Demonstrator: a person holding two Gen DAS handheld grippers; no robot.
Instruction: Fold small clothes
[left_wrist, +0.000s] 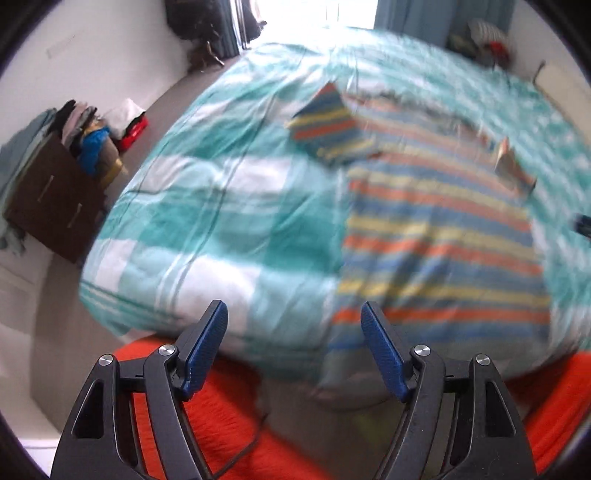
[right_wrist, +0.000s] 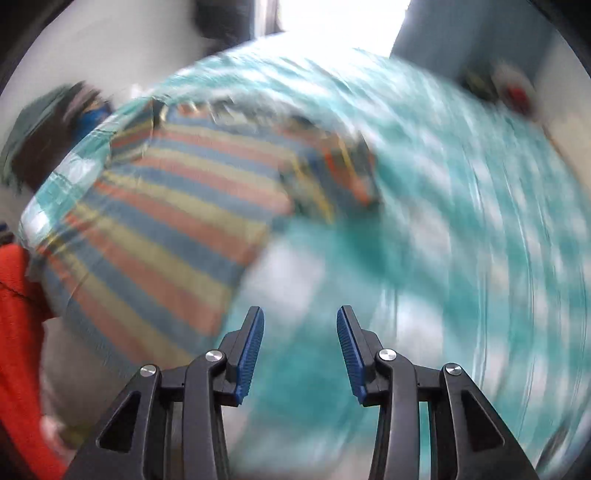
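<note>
A small striped shirt (left_wrist: 436, 221) in blue, orange and yellow lies spread on the bed, one sleeve folded in at its upper left; the picture is blurred. My left gripper (left_wrist: 293, 314) hangs open above the bed's near edge, just left of the shirt's hem, with nothing between its blue pads. In the right wrist view the same striped shirt (right_wrist: 170, 229) lies to the left, heavily blurred. My right gripper (right_wrist: 300, 317) is open over the bare cover to the right of the shirt, holding nothing.
The bed carries a teal-and-white checked duvet (left_wrist: 207, 221). A dark wooden drawer unit (left_wrist: 55, 199) piled with clothes stands at the left by the wall. Orange-red fabric (left_wrist: 229, 413) shows beneath the left gripper, and bags (left_wrist: 487, 40) sit in the far right corner.
</note>
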